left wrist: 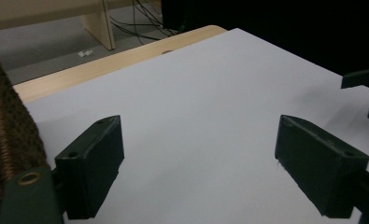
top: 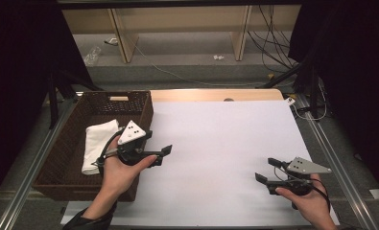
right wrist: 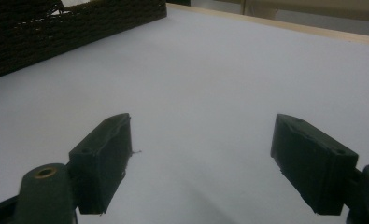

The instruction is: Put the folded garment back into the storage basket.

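The towel [top: 98, 143] lies folded in the basket [top: 72, 158] at the surface's [top: 216, 143] left edge. The left gripper [top: 160, 154] hovers just beside the basket, the right gripper [top: 267, 170] well apart (both jaws spread, empty).

Basket [top: 81, 143] was rough woven wicker w/ soft white cloth [top: 97, 143] inside. Table sheet [top: 216, 143] looked smooth matt paper; far edge [top: 216, 95] bare wood. Jaws matt black plastic.
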